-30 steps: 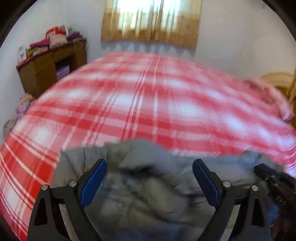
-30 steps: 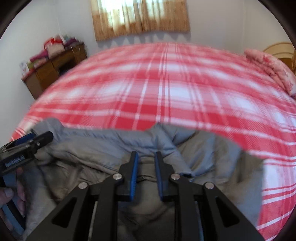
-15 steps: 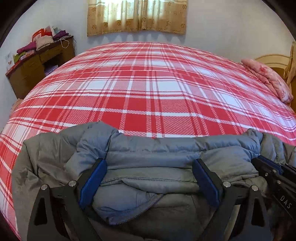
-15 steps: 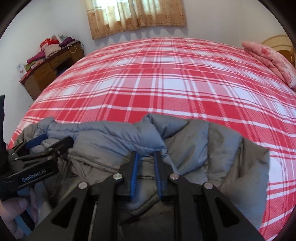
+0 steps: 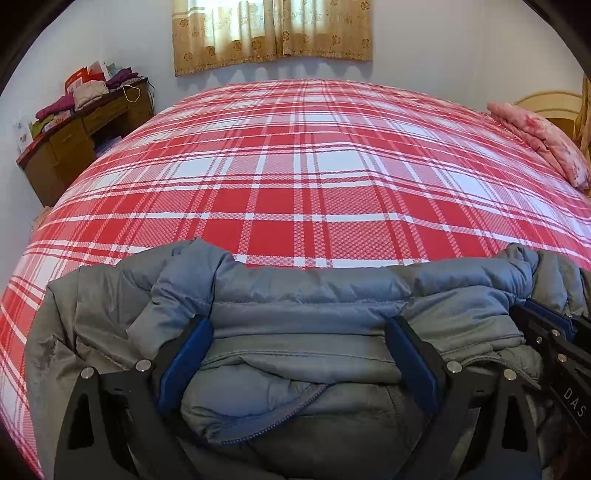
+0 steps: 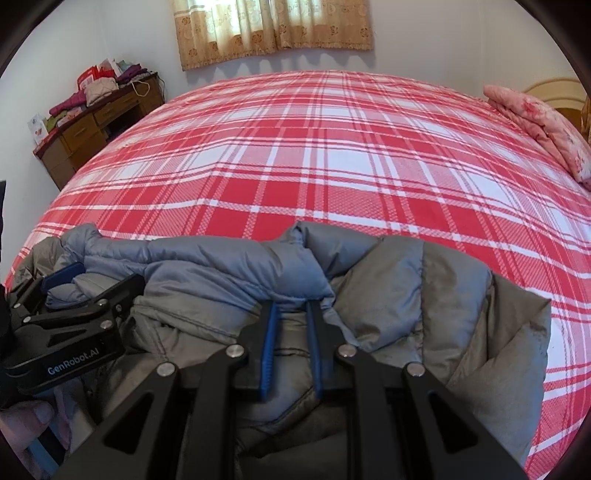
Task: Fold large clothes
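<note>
- Grey puffer jacket (image 5: 314,325) lies bunched on the near edge of the bed (image 5: 303,177), which is covered by a red-and-white plaid spread.
- Jacket is doubled over: a blue-grey padded roll runs left to right along its far side, with the duller grey lining showing at both ends.
- A zipper (image 5: 273,417) edge curls across the near fold, seen in the left wrist view.
- Left gripper (image 5: 299,336): jaws wide, blue pads standing either side of a broad span of the jacket. Fabric lies between them; the pads do not squeeze it.
- Right gripper (image 6: 291,314): jaws narrow, fingertips tucked under the padded roll, a pinch of grey fabric caught between the blue pads.
- From the right wrist view the left gripper (image 6: 74,280) shows at the left, over the jacket's left end; part of a hand (image 6: 26,417) is visible below it at the near left corner.
- The right gripper's black body enters the left wrist view at the near right edge.
- Far side of the bed is bare spread; a pink pillow (image 5: 539,144) lies at the far right.
- Wooden desk (image 5: 81,136) at far left against the wall, stacked with folded clothes.
- Tan curtain (image 5: 273,33) hangs on the far wall.
</note>
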The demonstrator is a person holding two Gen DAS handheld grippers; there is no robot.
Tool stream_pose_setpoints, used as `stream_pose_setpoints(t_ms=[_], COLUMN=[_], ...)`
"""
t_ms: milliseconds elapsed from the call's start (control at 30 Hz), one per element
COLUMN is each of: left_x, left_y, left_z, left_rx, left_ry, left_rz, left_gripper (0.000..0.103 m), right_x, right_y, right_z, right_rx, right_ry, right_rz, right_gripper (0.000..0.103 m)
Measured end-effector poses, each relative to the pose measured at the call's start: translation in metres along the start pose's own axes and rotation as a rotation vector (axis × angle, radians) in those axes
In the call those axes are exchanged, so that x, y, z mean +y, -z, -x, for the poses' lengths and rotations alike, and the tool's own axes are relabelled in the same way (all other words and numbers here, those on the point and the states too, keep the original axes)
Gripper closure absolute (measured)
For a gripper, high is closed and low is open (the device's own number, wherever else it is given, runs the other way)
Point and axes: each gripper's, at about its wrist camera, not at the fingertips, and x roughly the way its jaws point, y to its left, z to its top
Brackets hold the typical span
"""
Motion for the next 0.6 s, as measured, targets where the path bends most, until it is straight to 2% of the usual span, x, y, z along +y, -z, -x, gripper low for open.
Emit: stream_pose_setpoints(t_ms=[600], left_x=[0.0000], left_y=[-0.0002], left_z=[-0.0013], left_rx=[0.000], left_ry=[-0.004], left_rz=[-0.004], left_gripper=[0.007], right_x=[0.0013], right_y=[0.0010], right_z=[-0.0025], right_rx=[0.004], right_ry=[0.007], right_rz=[0.004], right_gripper=[0.085])
